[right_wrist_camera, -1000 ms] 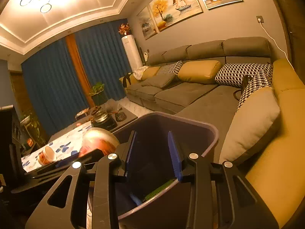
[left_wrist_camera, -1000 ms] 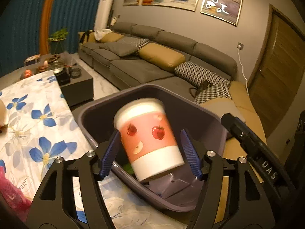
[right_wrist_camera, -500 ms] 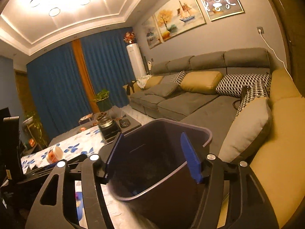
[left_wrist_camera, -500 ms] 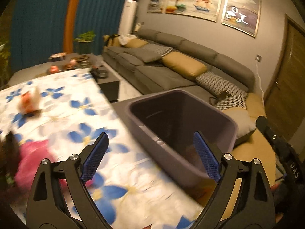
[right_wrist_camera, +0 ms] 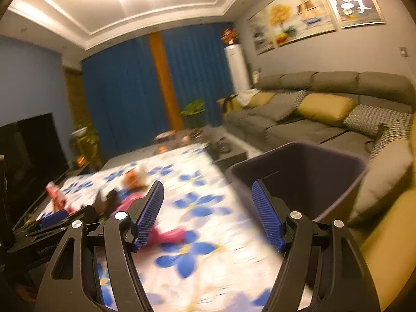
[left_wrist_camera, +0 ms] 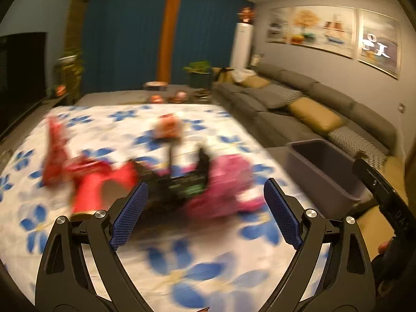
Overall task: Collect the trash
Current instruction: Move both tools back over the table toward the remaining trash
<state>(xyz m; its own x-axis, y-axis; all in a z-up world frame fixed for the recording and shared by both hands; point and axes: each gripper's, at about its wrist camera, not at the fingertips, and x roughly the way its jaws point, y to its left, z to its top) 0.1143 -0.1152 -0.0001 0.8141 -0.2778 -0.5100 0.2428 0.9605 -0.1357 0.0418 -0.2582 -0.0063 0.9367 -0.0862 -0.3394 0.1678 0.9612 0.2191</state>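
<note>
- Red wrappers (left_wrist_camera: 65, 163), blurred, lie at about 9 o'clock in the left wrist view, on the flowered tabletop (left_wrist_camera: 182, 265); not yet collected.
- Dark crumpled packet (left_wrist_camera: 179, 182) at centre, just beyond the left hand-held gripper (left_wrist_camera: 205, 213); kind unclear in the blur.
- Left hand-held gripper: jaws spread wide, nothing between the pads; it faces the litter pile.
- Pink bag (left_wrist_camera: 226, 184) touching the dark packet, toward 1 o'clock from the gripper.
- Orange-and-white cup (left_wrist_camera: 169, 127) on its side at 12 o'clock, farther back on the tabletop.
- Grey bin (left_wrist_camera: 319, 171) at 3 o'clock, at the tabletop's edge beside the sofa (left_wrist_camera: 299, 104); contents not visible from here.
- Right hand-held gripper (right_wrist_camera: 208, 213): jaws opening, nothing between them; the bin's rim sits just behind its right finger.
- Judgement: task partly along at best. At least four pieces remain on the tabletop; both grippers are free for the next pick, likely the pink bag or dark packet.
</note>
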